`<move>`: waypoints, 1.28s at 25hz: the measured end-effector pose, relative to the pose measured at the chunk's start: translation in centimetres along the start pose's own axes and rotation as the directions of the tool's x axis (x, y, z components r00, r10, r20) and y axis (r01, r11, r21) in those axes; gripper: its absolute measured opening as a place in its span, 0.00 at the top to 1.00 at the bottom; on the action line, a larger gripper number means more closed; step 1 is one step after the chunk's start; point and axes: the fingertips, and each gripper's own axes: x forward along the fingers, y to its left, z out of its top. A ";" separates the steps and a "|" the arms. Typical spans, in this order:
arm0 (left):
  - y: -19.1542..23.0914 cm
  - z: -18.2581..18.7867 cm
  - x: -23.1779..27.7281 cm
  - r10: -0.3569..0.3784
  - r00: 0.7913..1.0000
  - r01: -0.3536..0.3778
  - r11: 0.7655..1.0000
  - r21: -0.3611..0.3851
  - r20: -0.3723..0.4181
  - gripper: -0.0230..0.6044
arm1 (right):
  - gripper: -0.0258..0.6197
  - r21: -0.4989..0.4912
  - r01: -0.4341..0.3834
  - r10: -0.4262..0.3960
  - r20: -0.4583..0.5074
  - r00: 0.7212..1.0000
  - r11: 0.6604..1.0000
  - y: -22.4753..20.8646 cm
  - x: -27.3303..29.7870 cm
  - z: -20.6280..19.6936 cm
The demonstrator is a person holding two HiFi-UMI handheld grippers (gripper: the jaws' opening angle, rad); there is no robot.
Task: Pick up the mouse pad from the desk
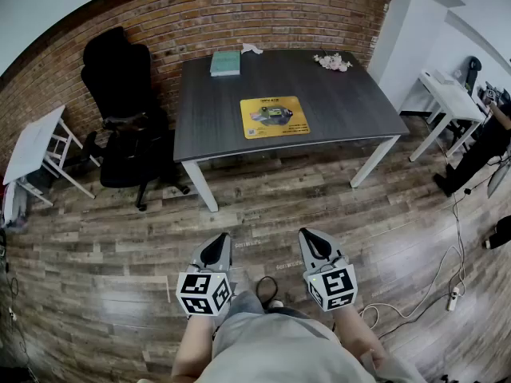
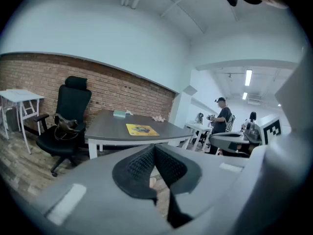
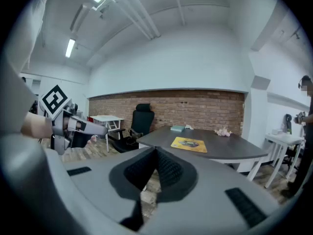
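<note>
A yellow rectangular mouse pad (image 1: 275,116) with a printed picture is lying flat on the dark counter (image 1: 207,118), upper middle of the frame, near its front edge.

An office: desk (image 1: 335,94), swivel chair (image 1: 120,78), brick wall (image 1: 279,14).

The print on the mouse pad (image 1: 275,116) is too small for you to read; at three o'clock the head view's edge cuts off a person (image 1: 481,144).
</note>
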 end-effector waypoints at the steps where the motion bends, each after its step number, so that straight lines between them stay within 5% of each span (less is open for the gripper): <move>1: -0.2 -0.1 -0.5 -0.002 1.000 0.002 1.000 0.011 0.001 0.95 | 0.96 0.001 0.008 -0.008 0.004 1.000 1.000 0.2 -0.5 0.1; 23: -3.0 0.4 -3.0 0.034 0.995 -0.040 0.997 0.070 0.089 0.94 | 0.96 -0.031 0.013 -0.011 0.061 0.998 0.999 1.3 -5.3 0.7; 27: -4.5 0.1 -2.5 0.000 0.996 -0.006 0.998 0.060 0.087 0.78 | 0.94 -0.023 0.001 0.000 0.046 0.999 1.000 0.5 -5.7 0.0; 32: -5.7 0.2 -1.2 -0.061 0.995 0.057 0.997 0.046 0.079 0.55 | 0.66 0.043 -0.036 0.035 0.034 0.999 0.998 -0.3 -4.9 -0.6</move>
